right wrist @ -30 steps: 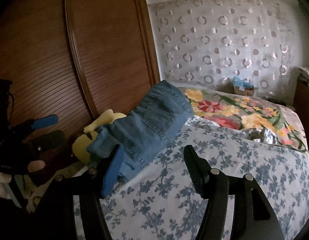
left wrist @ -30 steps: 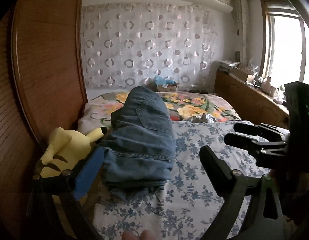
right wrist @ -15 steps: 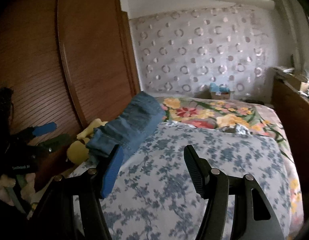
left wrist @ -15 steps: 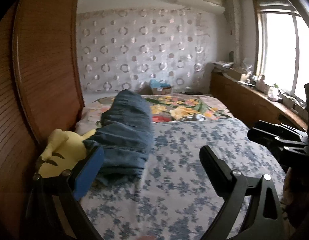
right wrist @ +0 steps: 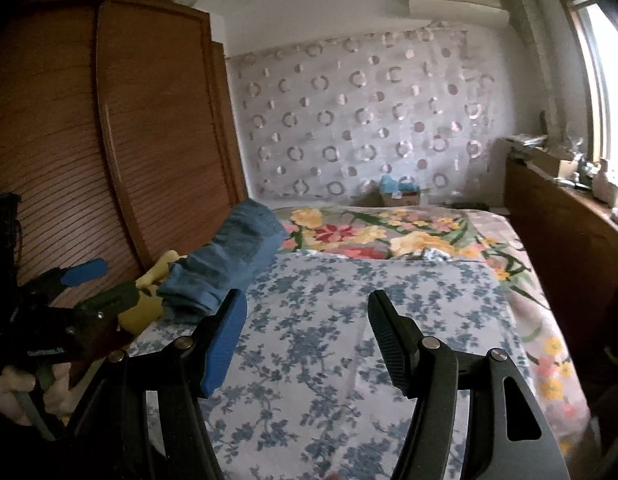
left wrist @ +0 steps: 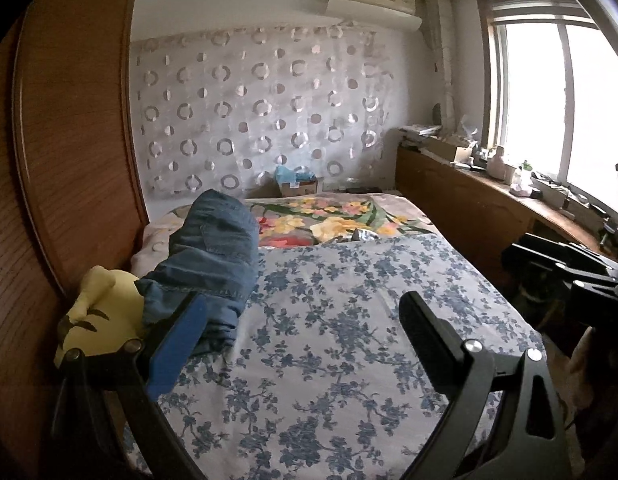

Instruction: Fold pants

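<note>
**Both grippers pulled back from the folded jeans**

Your left gripper (left wrist: 301,320) stands with its jaws wide apart and empty, over the blue-flowered sheet (left wrist: 349,340). Your right gripper (right wrist: 307,320) is likewise spread and holds nothing. Each shows in the other's view: the right one at the right edge of the left camera (left wrist: 557,264), the left one at the left edge of the right camera (right wrist: 89,284), fingers parted there too.

The jeans (left wrist: 213,256) lie folded in a thick bundle on the left side of the bed, along the wooden wardrobe (left wrist: 61,140). Their near end rests against a yellow plush toy (left wrist: 101,320); the far end humps up onto the flowered quilt (left wrist: 329,220). From the right camera the bundle (right wrist: 233,256) sits beyond the blue finger pad (right wrist: 225,340), apart from it.

Against a second ago: the jeans then filled the middle of your left view, close between the fingers. Now they sit smaller and off to the left, with far more sheet, the window (left wrist: 549,100) and the air conditioner (left wrist: 373,0) showing. Both cameras have drawn away and higher. The bundle's shape and place on the bed look unchanged. Jaw spacing matches the earlier frames.
</note>
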A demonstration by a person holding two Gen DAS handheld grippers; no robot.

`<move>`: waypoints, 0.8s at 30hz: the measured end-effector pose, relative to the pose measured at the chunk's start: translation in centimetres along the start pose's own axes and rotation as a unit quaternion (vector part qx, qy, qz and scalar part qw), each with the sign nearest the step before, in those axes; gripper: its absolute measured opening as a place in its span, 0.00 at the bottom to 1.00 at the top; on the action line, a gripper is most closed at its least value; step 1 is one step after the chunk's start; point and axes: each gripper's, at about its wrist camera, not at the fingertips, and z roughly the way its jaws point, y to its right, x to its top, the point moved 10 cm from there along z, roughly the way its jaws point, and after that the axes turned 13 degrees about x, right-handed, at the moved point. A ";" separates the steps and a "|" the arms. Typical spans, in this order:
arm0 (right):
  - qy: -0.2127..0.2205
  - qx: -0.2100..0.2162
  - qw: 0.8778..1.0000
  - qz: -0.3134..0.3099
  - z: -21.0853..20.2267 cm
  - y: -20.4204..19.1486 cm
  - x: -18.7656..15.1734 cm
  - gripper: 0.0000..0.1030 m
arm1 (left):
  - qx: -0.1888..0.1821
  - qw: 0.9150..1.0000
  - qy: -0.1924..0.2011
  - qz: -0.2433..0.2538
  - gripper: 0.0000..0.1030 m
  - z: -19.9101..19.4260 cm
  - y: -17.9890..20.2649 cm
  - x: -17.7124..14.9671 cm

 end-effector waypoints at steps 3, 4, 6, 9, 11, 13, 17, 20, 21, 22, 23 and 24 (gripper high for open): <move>0.010 -0.022 1.000 -0.002 -1.3 0.2 0.1 0.73 | -0.001 1.000 0.008 -0.001 0.94 -1.1 0.5 0.7; 0.012 -0.023 1.000 -0.001 -1.7 0.1 0.1 0.73 | -0.002 1.000 0.012 0.000 0.94 -1.5 0.7 1.0; 0.017 -0.031 0.999 0.002 -2.4 0.0 0.2 0.75 | -0.005 1.000 0.018 0.002 0.94 -2.3 1.1 1.4; 0.025 -0.040 0.999 -0.002 -3.5 -0.4 0.3 0.75 | -0.006 1.000 0.025 -0.003 0.94 -3.2 1.3 1.9; 0.030 -0.041 0.999 0.000 -4.3 -0.4 0.1 0.76 | -0.007 1.000 0.028 -0.007 0.94 -3.8 1.3 2.1; 0.032 -0.043 0.999 -0.003 -4.7 -0.8 0.2 0.77 | -0.010 0.999 0.031 -0.011 0.94 -4.2 1.4 2.2; 0.039 -0.053 0.998 -0.005 -5.1 -0.4 0.1 0.78 | -0.010 0.999 0.032 -0.012 0.94 -4.3 1.3 2.2; 0.038 -0.052 0.998 -0.002 -4.9 -0.1 -0.2 0.78 | -0.010 0.999 0.030 -0.012 0.94 -4.4 1.3 2.1; 0.038 -0.054 0.998 -0.003 -4.8 -0.1 -0.3 0.78 | -0.010 0.999 0.029 -0.012 0.94 -4.5 1.2 2.1; 0.039 -0.056 0.998 -0.003 -4.7 -0.1 -0.3 0.78 | -0.010 0.999 0.029 -0.012 0.94 -4.5 1.2 2.0; 0.039 -0.056 0.998 -0.003 -4.9 0.0 -0.4 0.78 | -0.009 0.999 0.028 -0.012 0.94 -4.5 1.2 2.0; 0.039 -0.056 0.998 -0.003 -4.8 0.0 -0.4 0.78 | -0.009 0.999 0.029 -0.012 0.94 -4.5 1.2 2.0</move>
